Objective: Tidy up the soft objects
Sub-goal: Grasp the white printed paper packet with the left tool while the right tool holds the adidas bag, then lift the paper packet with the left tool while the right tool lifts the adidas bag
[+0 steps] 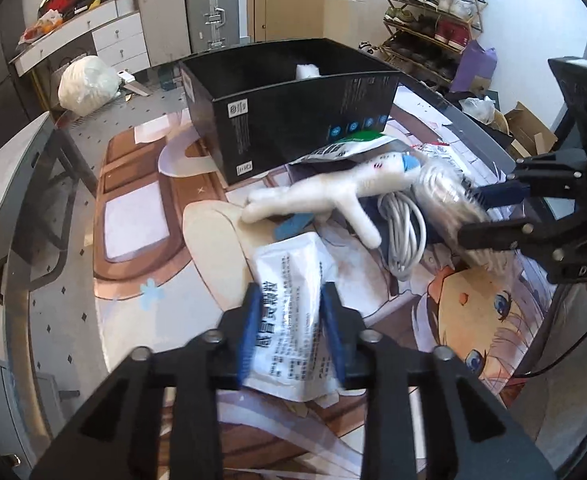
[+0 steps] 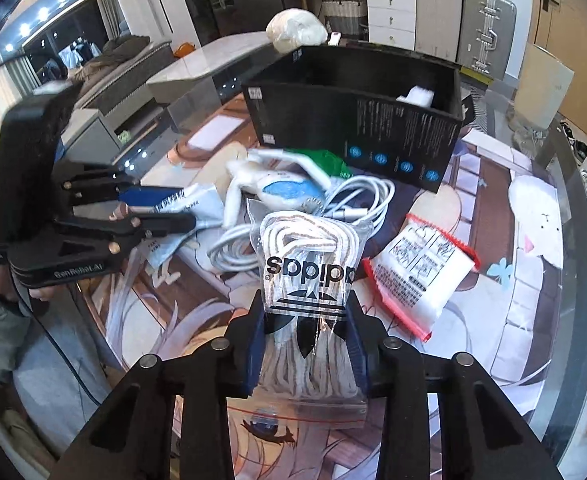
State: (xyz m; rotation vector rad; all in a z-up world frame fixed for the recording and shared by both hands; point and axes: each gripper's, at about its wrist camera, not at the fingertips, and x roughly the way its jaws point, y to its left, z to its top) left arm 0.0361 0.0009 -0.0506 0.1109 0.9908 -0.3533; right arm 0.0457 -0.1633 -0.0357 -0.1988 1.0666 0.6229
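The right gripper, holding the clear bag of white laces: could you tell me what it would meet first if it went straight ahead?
Probably the coiled white cable just beyond the bag of laces in the right gripper, then the black cardboard box; depth is uncertain.

Left tongs (image 1: 291, 328): black angular frame, silver screws, blue pads; right tongs (image 2: 307, 344) match, black cable trailing, grey-green sleeve at nine o'clock
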